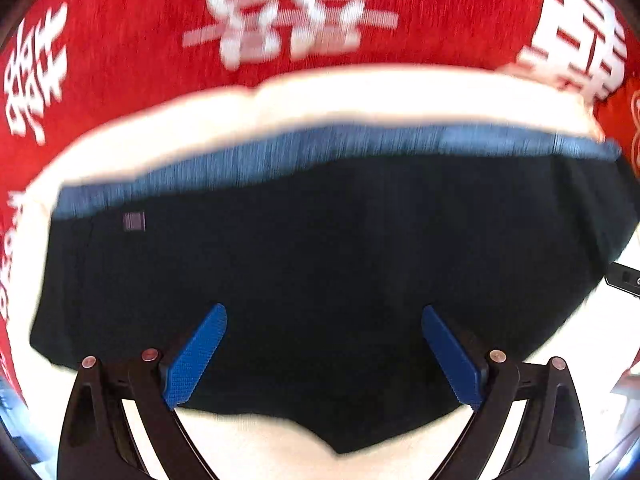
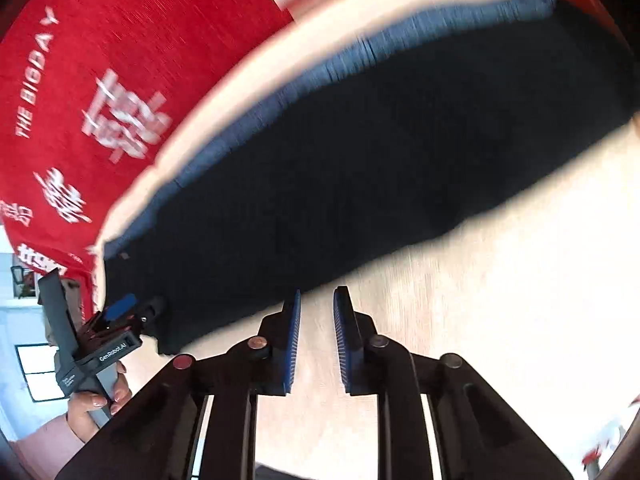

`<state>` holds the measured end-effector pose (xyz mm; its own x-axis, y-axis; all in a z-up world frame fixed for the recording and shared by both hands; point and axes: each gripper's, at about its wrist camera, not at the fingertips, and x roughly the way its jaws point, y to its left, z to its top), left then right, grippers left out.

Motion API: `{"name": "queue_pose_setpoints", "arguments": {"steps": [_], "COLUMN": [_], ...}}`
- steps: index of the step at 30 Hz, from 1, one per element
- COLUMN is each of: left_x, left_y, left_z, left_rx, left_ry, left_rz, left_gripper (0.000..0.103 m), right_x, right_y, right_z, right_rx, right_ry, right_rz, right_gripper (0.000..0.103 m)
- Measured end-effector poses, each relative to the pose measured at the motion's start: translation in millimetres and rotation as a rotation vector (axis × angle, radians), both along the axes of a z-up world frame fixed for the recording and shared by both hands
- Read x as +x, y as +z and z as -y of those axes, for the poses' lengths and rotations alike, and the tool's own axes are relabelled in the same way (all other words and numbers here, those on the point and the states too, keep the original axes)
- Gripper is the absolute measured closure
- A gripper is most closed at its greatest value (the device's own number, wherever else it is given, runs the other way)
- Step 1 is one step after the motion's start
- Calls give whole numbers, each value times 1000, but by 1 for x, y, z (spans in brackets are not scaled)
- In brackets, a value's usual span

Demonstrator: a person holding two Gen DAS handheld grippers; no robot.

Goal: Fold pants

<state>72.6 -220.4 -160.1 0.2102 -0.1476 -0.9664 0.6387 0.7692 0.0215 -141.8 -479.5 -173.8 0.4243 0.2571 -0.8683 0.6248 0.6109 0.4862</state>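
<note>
I see dark pants (image 1: 320, 280) flat on pale table (image 2: 460, 280). Left gripper (image 1: 324, 354) spread wide above pants. Right gripper (image 2: 316, 340) beside pants hem, narrow gap, apparently empty; blurry.

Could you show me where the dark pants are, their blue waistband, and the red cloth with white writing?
pants (image 1: 320, 264): left wrist view, middle of the dark fabric.
blue waistband (image 1: 280, 156): left wrist view, middle of the blue strip.
red cloth (image 2: 132, 28): right wrist view, plain red area beside the white lettering.
</note>
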Motion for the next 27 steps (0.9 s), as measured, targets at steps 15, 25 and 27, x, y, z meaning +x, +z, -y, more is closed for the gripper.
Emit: {"name": "queue_pose_setpoints", "arguments": {"steps": [15,25,27], "left_x": [81,59,28], "left_y": [-51,-13,-5], "left_z": [53,112,126], "left_rx": [-12,26,20], "left_ry": [240,112,52], "left_rz": [5,18,-2], "left_gripper": [0,0,0], "right_x": [86,23,2], "right_y": [-37,-9,-9], "right_z": [76,96,95], "right_rx": [-163,-140,-103], "right_ry": [113,31,-5], "right_rz": [-11,-32,-34], "right_gripper": [86,48,47]}}
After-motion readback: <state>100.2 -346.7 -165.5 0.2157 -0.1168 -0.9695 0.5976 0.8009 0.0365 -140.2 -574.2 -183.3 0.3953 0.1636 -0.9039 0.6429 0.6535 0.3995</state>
